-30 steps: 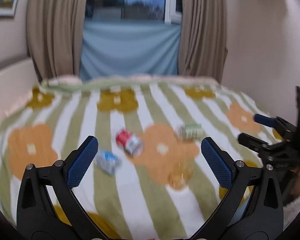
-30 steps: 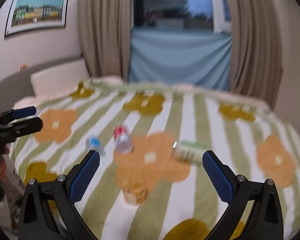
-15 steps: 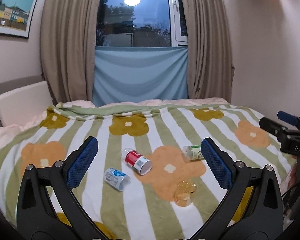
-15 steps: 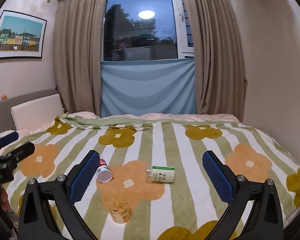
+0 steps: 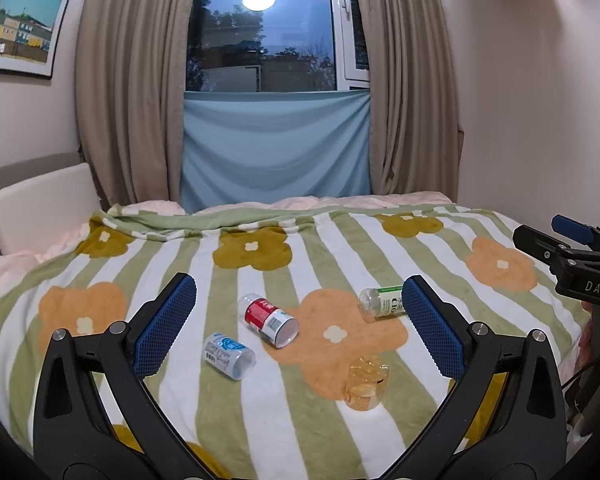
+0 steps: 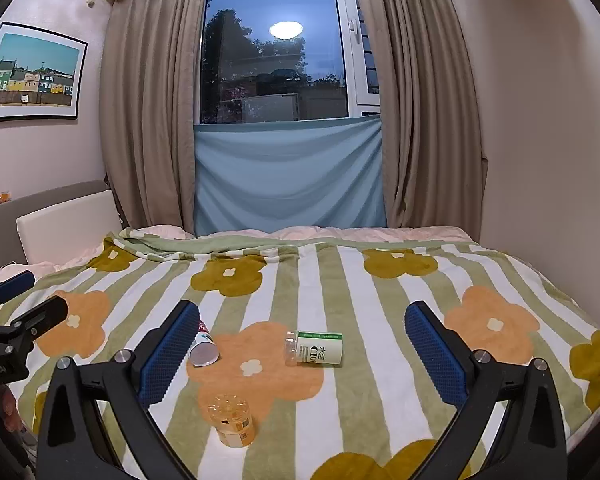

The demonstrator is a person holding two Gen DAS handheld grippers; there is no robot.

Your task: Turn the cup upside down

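Both claws are spread wide and hold nothing. From its own camera the left claw [image 5: 298, 330] hangs above the blanket [image 5: 260, 420], blue pads [image 5: 166, 324] at 9 and 3 o'clock of the view. The right claw [image 6: 302, 354] is posed the same way in its own camera, pads [image 6: 436, 354] well apart.

The cup [image 5: 367, 383] is a small clear amber one. It stands on the blanket at the near edge of an orange flower, at about 5 o'clock in the left view and clear of both pads. In the right view it [image 6: 231, 420] sits at about 7 o'clock, just beside the left-hand pad's tip but lower in the frame, touching nothing else. Whether its mouth faces up or down I cannot tell.

Three other containers lie on their sides farther out on the blanket:
- red jar [image 5: 271, 320], at 11 o'clock of the cup in the left view, open end toward the camera
- blue jar [image 5: 229, 356], at 9 o'clock of the cup, near the red jar but apart from it
- green bottle [image 5: 382, 301], at 12 o'clock of the cup, partly behind the right-hand pad in the left view

In the right view the green bottle [image 6: 314, 348] lies fully visible at 1 o'clock of the cup, and the red jar [image 6: 204, 350] peeks out past the left-hand pad.

Each claw shows at the other camera's edge: the right claw at 3 o'clock, the left claw at 9 o'clock.
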